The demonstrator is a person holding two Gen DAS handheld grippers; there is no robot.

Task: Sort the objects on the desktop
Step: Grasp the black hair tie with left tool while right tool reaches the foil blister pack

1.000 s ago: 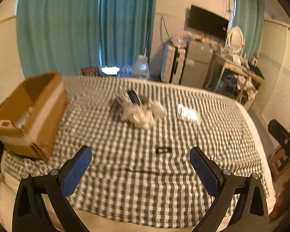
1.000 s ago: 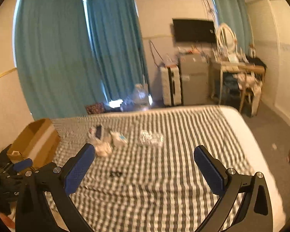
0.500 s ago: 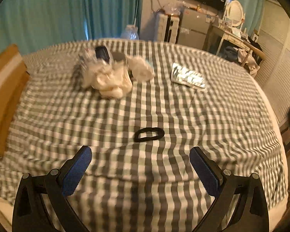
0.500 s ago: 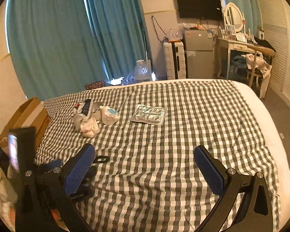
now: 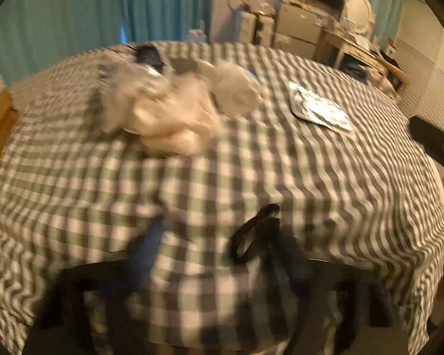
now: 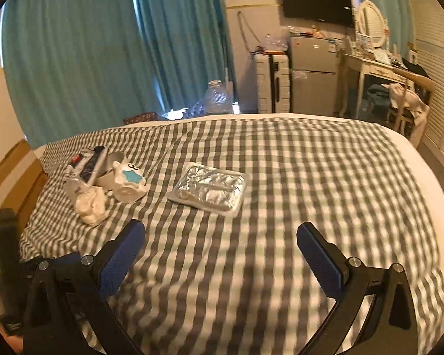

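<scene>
Left and right wrist views over a bed (image 6: 281,153) covered with a grey-and-white checked cloth.

In the left wrist view, heavily blurred by motion, the left claw (image 5: 210,251) is seen closing. The black hair tie (image 5: 253,232) lies on the cloth near the near edge of the bed, against the inner face of the right-hand finger; whether the pads already press on it cannot be told.

The right claw (image 6: 220,254) is held wide with nothing between its blue pads, above bare cloth towards the near edge.

The remaining items are grouped towards the far left corner of the bed: a crumpled tissue (image 6: 91,207), a white mug (image 6: 130,182) lying on its side with a blue star-shaped motif, and a dark tube (image 6: 93,162) just behind them. A silver foil pack (image 6: 210,189) lies apart, near the middle of the bed. A cardboard box (image 6: 11,174) stands off the left edge.

The step in hand is judged to be the pick-up of the hair tie. For a sound grasp, the band should be centred between the pads, the fingertips kept low enough to trap the thin band without pinching the cloth, and the closure completed before lifting.

No brand or label can be read: red and white marks show on the tube, and dark characters on the mug are too small to make out.
</scene>
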